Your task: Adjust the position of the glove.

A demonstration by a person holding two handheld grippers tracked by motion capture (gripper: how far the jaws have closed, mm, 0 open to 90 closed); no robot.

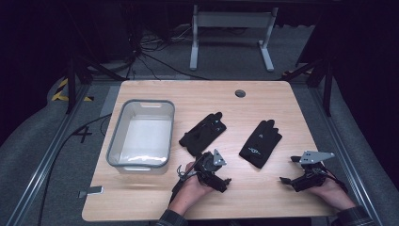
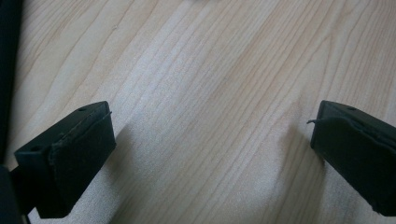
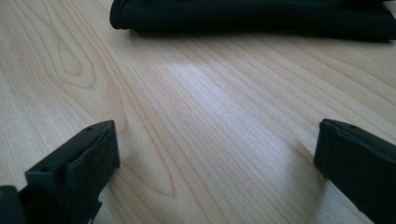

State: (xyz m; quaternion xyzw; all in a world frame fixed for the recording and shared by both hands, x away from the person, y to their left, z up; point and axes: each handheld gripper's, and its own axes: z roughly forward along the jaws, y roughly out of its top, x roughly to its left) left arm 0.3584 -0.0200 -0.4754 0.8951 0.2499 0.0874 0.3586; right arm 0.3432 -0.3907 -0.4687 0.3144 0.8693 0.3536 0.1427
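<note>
Two Gloves Wait on the Desk

Two black gloves, the left glove (image 1: 203, 133) and the right glove (image 1: 260, 143), lie flat mid-desk (image 1: 263, 101) beside an empty grey bin (image 1: 141, 133). Both claws, left claw (image 1: 225, 181) and right claw (image 1: 285, 181), gape open, holding nothing. Soft, light fabric likely pinches best at the cuff (image 3: 122, 18); its fingers run off-frame.

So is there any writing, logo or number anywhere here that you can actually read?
"4": dark mark on the grey floor left of the table, seemingly that digit.
Pale logo on the right glove: too small to read.
Pale marks on the left glove: too small to read.
Nothing else legible.
</note>
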